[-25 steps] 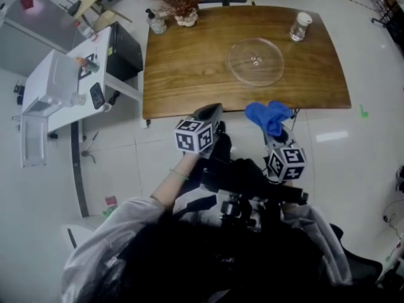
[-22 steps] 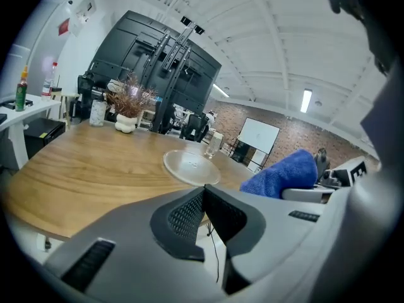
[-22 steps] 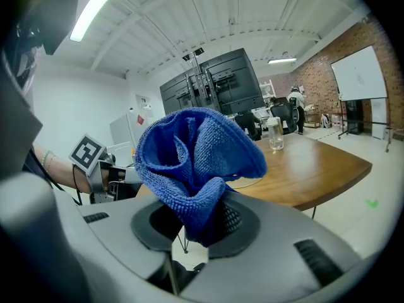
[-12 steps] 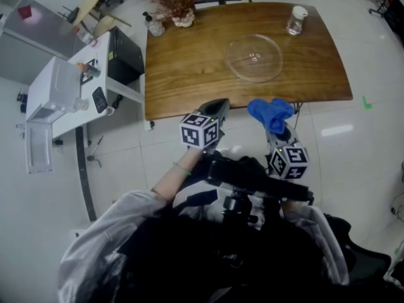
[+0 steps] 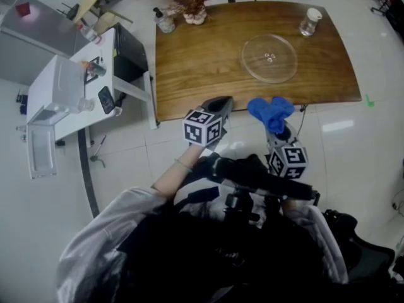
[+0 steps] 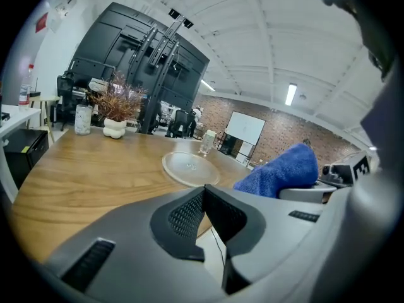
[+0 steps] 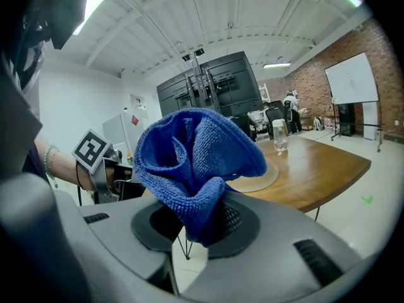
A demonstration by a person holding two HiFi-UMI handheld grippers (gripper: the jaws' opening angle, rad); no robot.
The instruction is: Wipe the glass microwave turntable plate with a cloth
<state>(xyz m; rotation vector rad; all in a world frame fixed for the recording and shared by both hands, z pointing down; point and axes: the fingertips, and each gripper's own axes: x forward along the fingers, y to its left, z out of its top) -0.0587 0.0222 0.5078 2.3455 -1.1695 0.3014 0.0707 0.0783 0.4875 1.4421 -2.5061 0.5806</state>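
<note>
The clear glass turntable plate point(image 5: 269, 57) lies flat on the right half of the wooden table point(image 5: 202, 68); it also shows in the left gripper view as a glass plate point(image 6: 190, 168) and behind the cloth as a plate point(image 7: 260, 177). My right gripper point(image 5: 278, 129) is shut on a bunched blue cloth point(image 5: 270, 114) point(image 7: 192, 157), held off the table's near edge. My left gripper point(image 5: 221, 104) is shut with nothing in it, at the near edge, left of the cloth point(image 6: 281, 171).
A glass jar point(image 5: 308, 22) stands at the table's far right corner. A dried plant in a white pot point(image 5: 191, 5) and a small bottle point(image 5: 164, 21) sit at the far left. A white side desk point(image 5: 69, 87) with a black box point(image 5: 128, 53) stands to the left.
The view has shifted, so the table and plate sit further right in the picture. Both grippers stay near the table's front edge, the right one still holding the cloth.
</note>
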